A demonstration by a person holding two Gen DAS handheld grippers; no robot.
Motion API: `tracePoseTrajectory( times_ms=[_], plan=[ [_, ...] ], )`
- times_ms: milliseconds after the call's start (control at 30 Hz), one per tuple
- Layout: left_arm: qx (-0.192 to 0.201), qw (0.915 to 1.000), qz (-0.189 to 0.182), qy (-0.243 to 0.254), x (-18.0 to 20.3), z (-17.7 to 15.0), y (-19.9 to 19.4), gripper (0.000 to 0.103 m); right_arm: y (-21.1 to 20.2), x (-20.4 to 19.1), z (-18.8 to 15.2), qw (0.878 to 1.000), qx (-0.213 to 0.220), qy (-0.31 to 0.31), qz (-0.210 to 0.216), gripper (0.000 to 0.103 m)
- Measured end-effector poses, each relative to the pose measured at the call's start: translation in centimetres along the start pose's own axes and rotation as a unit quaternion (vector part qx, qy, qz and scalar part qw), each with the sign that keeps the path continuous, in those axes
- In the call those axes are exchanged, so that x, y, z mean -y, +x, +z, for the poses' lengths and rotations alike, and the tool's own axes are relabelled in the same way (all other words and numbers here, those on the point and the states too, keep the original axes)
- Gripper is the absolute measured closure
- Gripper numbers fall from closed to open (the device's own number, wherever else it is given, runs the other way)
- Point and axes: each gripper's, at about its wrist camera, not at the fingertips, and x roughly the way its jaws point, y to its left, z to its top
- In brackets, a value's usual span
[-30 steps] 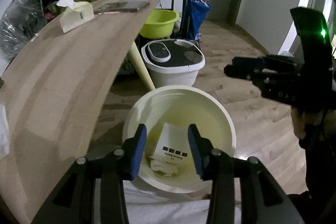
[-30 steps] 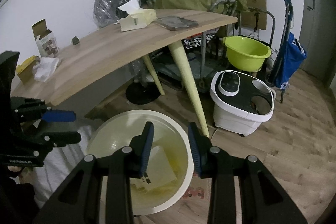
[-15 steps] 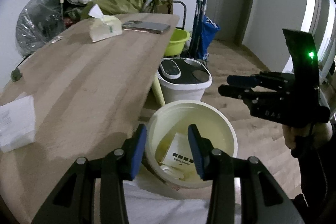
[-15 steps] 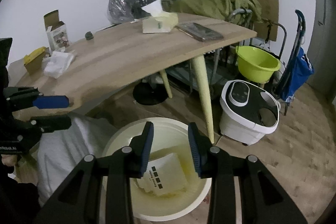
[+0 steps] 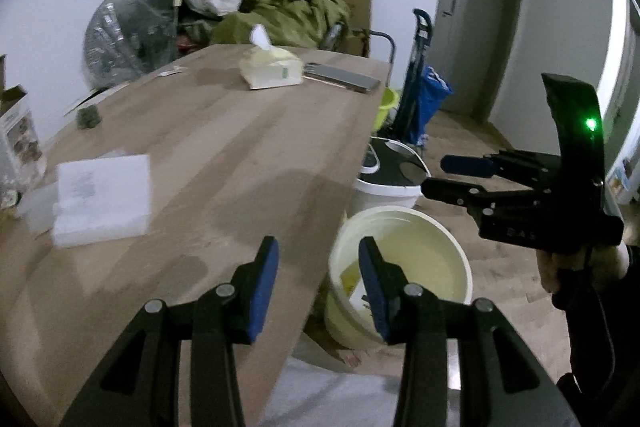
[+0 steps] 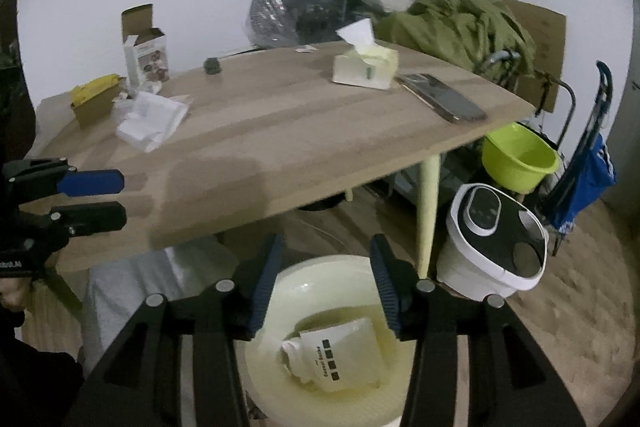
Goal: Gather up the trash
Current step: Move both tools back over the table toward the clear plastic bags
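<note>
A cream trash bin (image 6: 280, 379) stands on the floor beside the wooden table (image 6: 280, 139); it also shows in the left wrist view (image 5: 440, 243). A white packet with black squares (image 6: 336, 355) lies inside it. My right gripper (image 6: 326, 283) is open and empty above the bin. My left gripper (image 5: 318, 279) is open and empty over the table's near edge. Crumpled white paper (image 6: 150, 121) lies on the table's left part, also in the left wrist view (image 5: 102, 199). A yellow-topped box (image 6: 94, 103) and an open carton (image 6: 146, 51) stand behind it.
A tissue box (image 6: 366, 67), a phone (image 6: 444, 97) and a small dark object (image 6: 212, 65) lie on the table. A white foot-bath tub (image 6: 496, 239), a green basin (image 6: 518, 157) and a blue trolley (image 6: 588, 171) stand on the floor at the right.
Both grippers have risen and swung from above the bin toward the tabletop. The left one now looks along the table, and the white paper has come into its view.
</note>
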Motion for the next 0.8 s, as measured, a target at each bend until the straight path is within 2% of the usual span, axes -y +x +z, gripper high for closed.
tracePoseTrajectory(
  times_ms=[167,667,733,800],
  plan=[
    [0.014,0.9992,0.025,-0.027,-2.3,-0.6,-1.8,0.061,0.5,-2.0,1.2,1.0,0.004,-0.02,0.017,0.05],
    [0.039,0.9898,0.1,-0.093,-8.3,-2.9,-6.3,0.058,3.5,-9.4,4.1,0.992,0.004,-0.091,0.087,0.05],
    [0.04,0.9881,0.109,-0.101,-9.0,-3.2,-6.8,0.058,4.1,-10.4,4.6,0.991,0.003,-0.098,0.095,0.047],
    [0.04,0.9864,0.117,-0.109,-9.7,-3.5,-7.2,0.057,4.7,-11.2,5.1,0.989,0.005,-0.105,0.103,0.04]
  ],
)
